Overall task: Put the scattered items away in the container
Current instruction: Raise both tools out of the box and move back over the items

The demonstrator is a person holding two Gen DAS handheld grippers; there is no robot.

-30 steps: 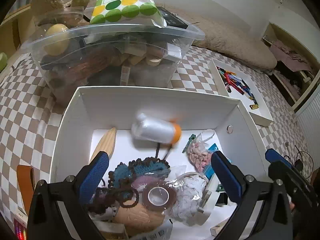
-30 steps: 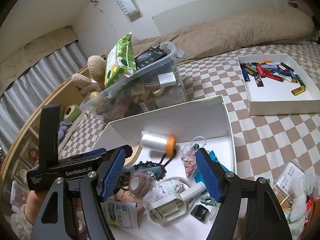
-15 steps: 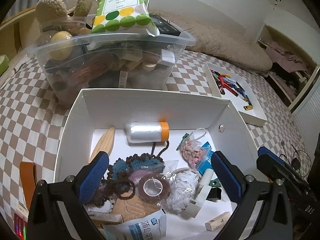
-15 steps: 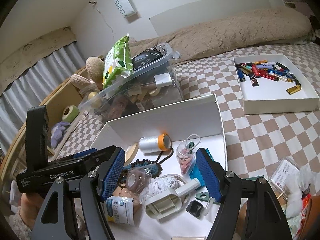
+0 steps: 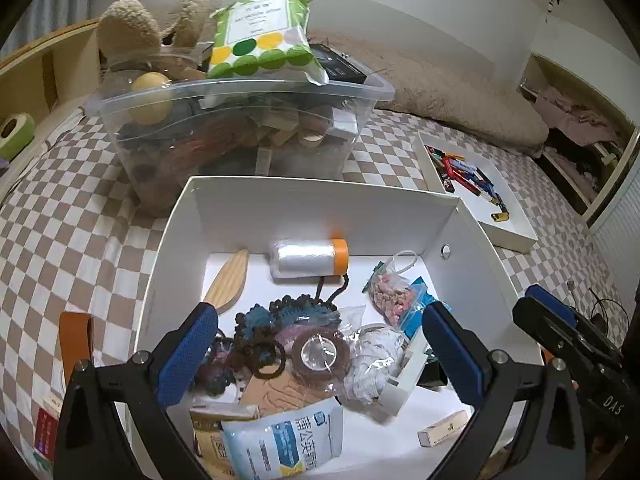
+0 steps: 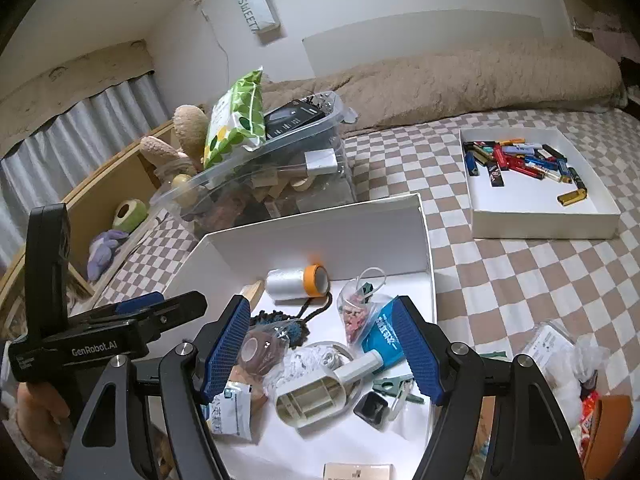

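Observation:
A white box (image 5: 316, 204) (image 6: 320, 236) holds several small items. A white roll with an orange end (image 5: 308, 258) (image 6: 298, 282) lies near its back wall. A brown tape roll (image 5: 320, 354), a wooden leaf shape (image 5: 230, 280), a bag of pink bits (image 5: 390, 294) and a blue packet (image 5: 288, 440) lie inside too. My left gripper (image 5: 320, 352) is open and empty above the box's front. My right gripper (image 6: 324, 352) is open and empty above the box.
A clear plastic bin (image 5: 240, 128) (image 6: 260, 176) full of things stands behind the box, with a green dotted bag (image 5: 260, 36) on top. A white tray of small coloured sticks (image 5: 472, 184) (image 6: 536, 184) lies to the right. Loose items (image 6: 568, 380) lie right of the box. An orange strap (image 5: 76, 340) lies left.
The white roll with the orange end dropped and came to rest on the box floor. Both grippers drew back and up from the box, still open.

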